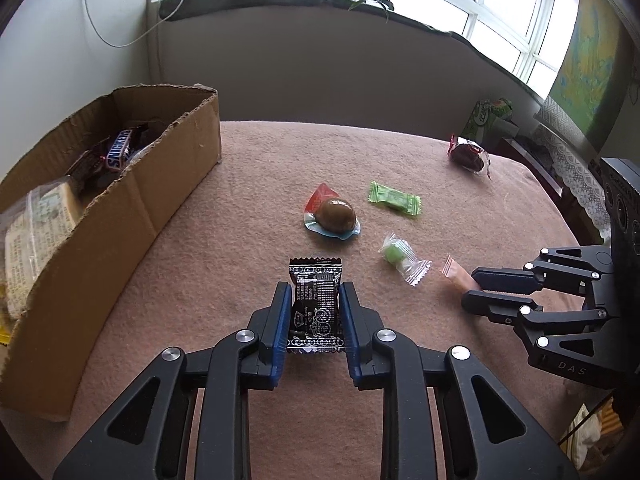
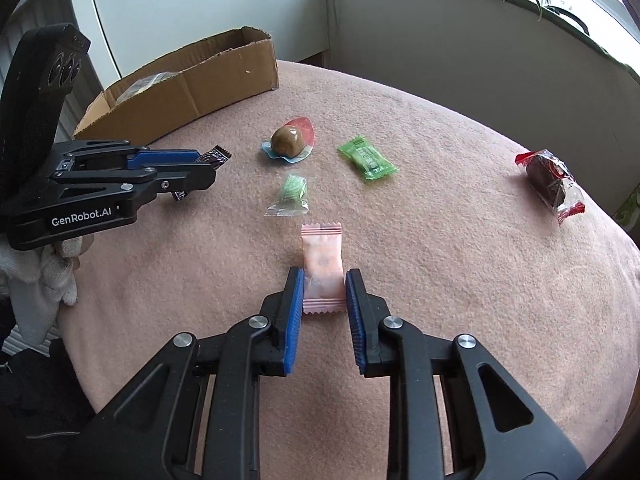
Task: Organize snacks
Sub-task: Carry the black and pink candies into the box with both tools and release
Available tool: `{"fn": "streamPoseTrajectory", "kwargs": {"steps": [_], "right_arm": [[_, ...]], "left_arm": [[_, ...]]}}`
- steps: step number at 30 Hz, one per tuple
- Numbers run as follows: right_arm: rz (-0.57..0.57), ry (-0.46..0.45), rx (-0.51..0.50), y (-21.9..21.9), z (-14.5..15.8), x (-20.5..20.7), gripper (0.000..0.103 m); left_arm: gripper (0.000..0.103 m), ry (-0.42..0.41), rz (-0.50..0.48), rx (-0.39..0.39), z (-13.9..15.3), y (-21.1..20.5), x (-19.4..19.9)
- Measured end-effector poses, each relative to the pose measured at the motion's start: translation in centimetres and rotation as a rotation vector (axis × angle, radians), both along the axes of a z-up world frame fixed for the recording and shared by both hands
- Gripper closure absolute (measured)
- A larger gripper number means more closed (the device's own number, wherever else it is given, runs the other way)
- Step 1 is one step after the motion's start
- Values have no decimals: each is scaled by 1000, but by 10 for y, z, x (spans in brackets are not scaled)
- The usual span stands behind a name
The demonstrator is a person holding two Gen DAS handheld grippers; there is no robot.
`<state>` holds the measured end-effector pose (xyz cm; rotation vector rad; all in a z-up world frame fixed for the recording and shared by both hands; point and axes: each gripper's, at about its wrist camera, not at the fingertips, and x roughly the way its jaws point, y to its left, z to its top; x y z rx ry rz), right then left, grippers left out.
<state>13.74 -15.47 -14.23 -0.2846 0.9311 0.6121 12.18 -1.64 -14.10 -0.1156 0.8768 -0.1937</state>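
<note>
My left gripper (image 1: 315, 292) is shut on a black sweet (image 1: 316, 304) in a printed wrapper and holds it by its sides just above the pink blanket (image 1: 248, 168). From the right wrist view, that gripper (image 2: 206, 166) sits at the left with the black sweet (image 2: 218, 156) sticking out of its tips. My right gripper (image 2: 323, 276) is shut on a pale pink packet (image 2: 322, 256). The left wrist view has the right gripper (image 1: 472, 288) at the right edge, the pink packet (image 1: 454, 274) poking from it. A cardboard box (image 1: 160, 184) holding a Snickers bar (image 1: 120, 150) stands at the left.
Loose on the blanket lie a brown round snack (image 1: 335, 214) on a red and blue wrapper, a green wrapped sweet (image 1: 395, 199), a clear-wrapped green sweet (image 1: 398, 256) and a dark snack (image 1: 468, 156) in red and clear wrap at the far right. A wall and window sill run behind.
</note>
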Motion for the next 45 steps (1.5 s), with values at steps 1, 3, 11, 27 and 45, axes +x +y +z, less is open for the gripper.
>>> {"fn": "streamPoseTrajectory", "kwargs": {"steps": [1,3,11,27,45], "right_arm": [[-12,-1,12,-2,2,-2,81],[-29,-9,36,-5,6,-5,81],[-107,-39,167,-15,30,-20,81],[-38,-164,254,28,102,-19,81],[100,-234,268,133,139,3,81]], "left_arm": [[81,-5,6,-7,2,2,-3],[81,-16,13,-15,6,4,-7],[81,-72,56,-56,23,18,-31],[81,-200,188,-98,66,79,-63],[81,-265,338,-122,80,159,-74]]}}
